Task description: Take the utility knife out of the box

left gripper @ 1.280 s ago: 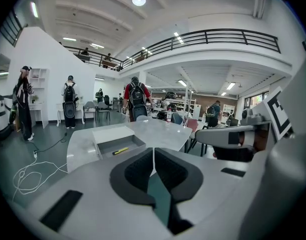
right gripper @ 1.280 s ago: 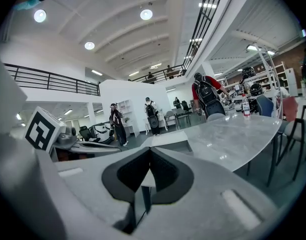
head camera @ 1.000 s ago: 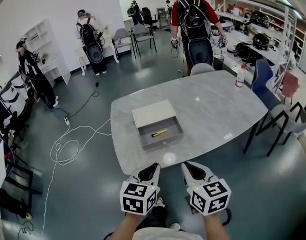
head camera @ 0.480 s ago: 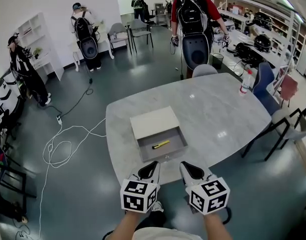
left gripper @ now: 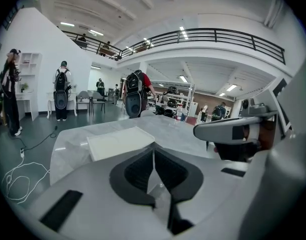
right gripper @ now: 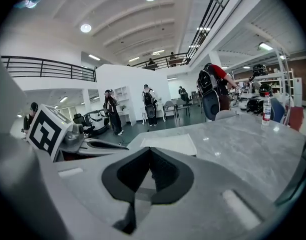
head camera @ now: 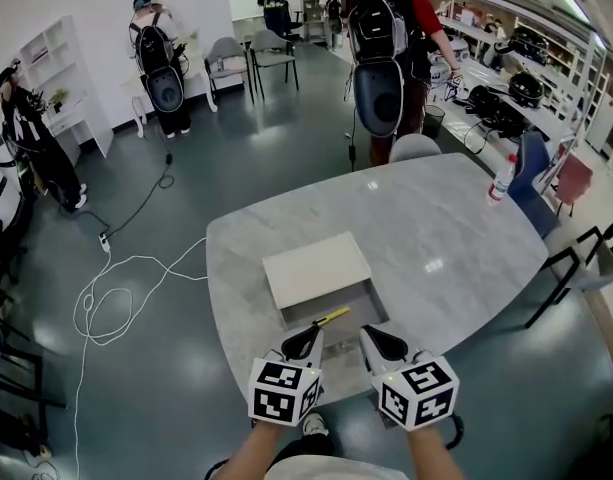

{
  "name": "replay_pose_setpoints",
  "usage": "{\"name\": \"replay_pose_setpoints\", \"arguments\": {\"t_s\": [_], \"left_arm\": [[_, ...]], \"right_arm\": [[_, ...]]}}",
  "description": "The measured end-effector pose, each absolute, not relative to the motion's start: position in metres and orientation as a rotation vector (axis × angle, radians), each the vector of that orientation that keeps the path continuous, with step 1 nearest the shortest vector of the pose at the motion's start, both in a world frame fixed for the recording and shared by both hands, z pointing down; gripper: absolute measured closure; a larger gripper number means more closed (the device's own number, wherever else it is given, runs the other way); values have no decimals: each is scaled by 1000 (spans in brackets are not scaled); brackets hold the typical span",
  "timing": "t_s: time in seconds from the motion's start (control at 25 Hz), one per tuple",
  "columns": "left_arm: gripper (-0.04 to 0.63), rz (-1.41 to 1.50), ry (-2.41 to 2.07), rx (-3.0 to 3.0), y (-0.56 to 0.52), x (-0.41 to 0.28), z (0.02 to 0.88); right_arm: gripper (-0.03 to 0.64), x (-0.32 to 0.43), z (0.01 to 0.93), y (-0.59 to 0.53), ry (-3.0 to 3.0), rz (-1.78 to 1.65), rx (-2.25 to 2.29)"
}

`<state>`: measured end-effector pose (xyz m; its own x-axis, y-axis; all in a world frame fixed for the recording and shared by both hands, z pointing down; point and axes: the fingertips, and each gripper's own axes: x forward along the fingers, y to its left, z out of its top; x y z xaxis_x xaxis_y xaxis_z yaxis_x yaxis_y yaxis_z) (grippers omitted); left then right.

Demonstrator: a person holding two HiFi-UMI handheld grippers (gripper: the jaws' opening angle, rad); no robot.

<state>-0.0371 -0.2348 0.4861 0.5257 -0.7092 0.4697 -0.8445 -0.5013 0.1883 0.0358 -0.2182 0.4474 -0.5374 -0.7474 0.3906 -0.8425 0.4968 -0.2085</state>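
A cream box (head camera: 316,270) stands near the front of the grey marble table (head camera: 446,238). Its grey drawer (head camera: 366,310) is pulled out toward me. In the drawer lies the yellow utility knife (head camera: 332,316), its near end hidden behind my left gripper (head camera: 308,336). That gripper is shut and empty, just over the drawer's near left part. My right gripper (head camera: 371,336) hangs beside it over the drawer's near right part, jaws together, holding nothing. The box lid (left gripper: 120,141) shows ahead of the left gripper (left gripper: 153,149), and the box lid (right gripper: 170,144) beyond the right gripper (right gripper: 150,150).
A plastic bottle (head camera: 501,178) stands at the table's far right edge. A grey chair (head camera: 416,146) and a person with a backpack (head camera: 381,58) are at the far side. Chairs (head camera: 576,258) stand to the right. A white cable (head camera: 116,288) lies on the floor at left.
Both grippers have come forward from short of the table's near edge to over the open drawer. The table and box now sit closer and lower in the head view.
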Motion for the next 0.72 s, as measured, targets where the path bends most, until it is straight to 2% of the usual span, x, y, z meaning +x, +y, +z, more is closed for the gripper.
{"name": "replay_pose_setpoints", "arguments": {"t_s": [0.72], "left_arm": [[574,842,-949,2483,-275,-34,549]], "right_arm": [[612,16,460,-279,-2468,538,1296]]}}
